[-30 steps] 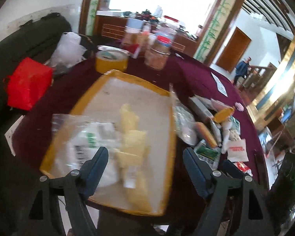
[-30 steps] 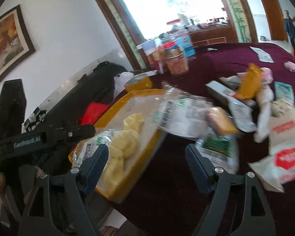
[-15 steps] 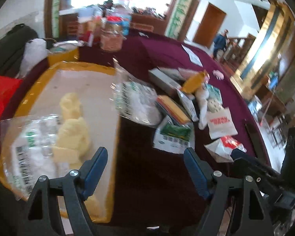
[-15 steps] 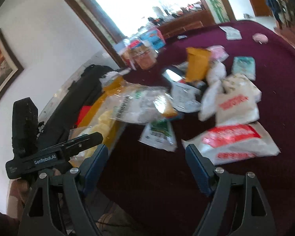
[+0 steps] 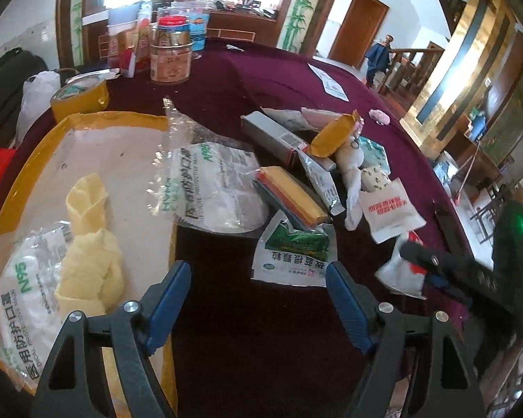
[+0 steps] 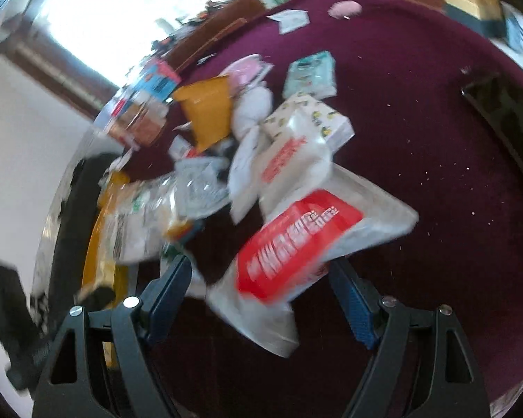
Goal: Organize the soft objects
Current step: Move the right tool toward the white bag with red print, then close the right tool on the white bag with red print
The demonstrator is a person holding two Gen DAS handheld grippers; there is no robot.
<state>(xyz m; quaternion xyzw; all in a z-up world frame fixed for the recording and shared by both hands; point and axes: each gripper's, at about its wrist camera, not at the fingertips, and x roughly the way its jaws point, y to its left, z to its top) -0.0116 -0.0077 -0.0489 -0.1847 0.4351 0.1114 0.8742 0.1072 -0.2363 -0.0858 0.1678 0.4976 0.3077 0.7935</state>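
1. The left wrist view is sharp and shows the whole yellow-rimmed tray [image 5: 35, 160] on the maroon worktop [image 5: 247, 80]. In the right wrist view the tray is only a blurred yellow edge at the left.
2. The right wrist view shows up close a white pack with a red label [image 6: 296, 240] lying on the worktop between the right gripper [image 6: 261, 289] fingers; whether they touch it I cannot tell. They stand spread wide. In the left view this pack is partly hidden behind the right gripper.
3. A second ago the left camera faced the tray head-on; now the left gripper [image 5: 258, 289], fingers wide apart and holding nothing, hangs over the worktop near a green-and-white sachet [image 5: 294, 254].
4. The tray holds a pale yellow cloth [image 5: 87, 240] lying over an N95 mask bag [image 5: 21, 299]. A second mask bag [image 5: 209, 188] overlaps the tray's right edge.
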